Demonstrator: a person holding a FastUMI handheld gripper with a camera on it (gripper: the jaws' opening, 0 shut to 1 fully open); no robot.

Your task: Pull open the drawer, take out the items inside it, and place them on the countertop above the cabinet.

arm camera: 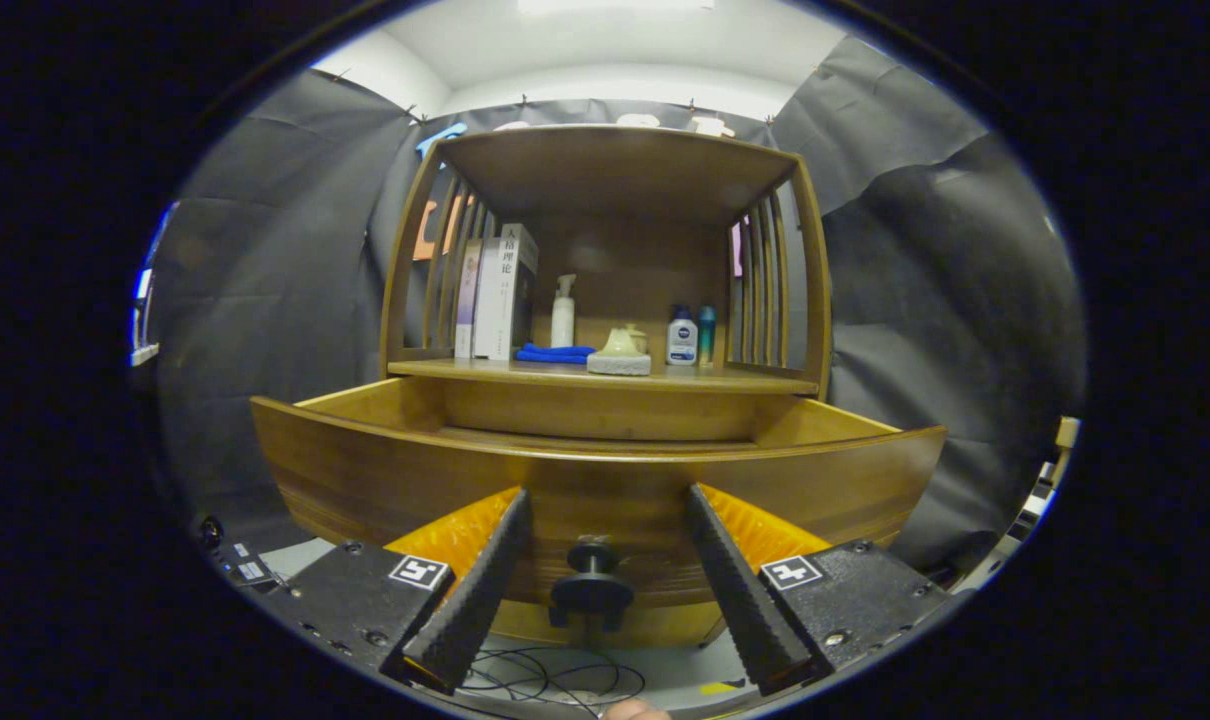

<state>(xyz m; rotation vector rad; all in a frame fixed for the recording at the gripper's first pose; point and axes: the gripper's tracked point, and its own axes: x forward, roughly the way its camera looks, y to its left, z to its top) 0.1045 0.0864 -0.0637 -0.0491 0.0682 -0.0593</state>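
— Looking along the tabletop (605,374), what stands there?
— Books (495,295), blue cloth (555,353), bottles (681,336); dark cloth walls surround.
— And the drawer (595,480)?
— Pulled open, its knob (592,587) between the claw (605,585)'s spread, untouching fingers.

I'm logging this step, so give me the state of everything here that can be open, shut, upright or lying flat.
drawer: pulled open, inside hidden by its front
knob: free, between the fingers, not gripped
gripper: fingers open, apart on either side of the knob
books: upright on the countertop
pump bottle: upright
two small bottles: upright, side by side
blue cloth: lying flat on the countertop
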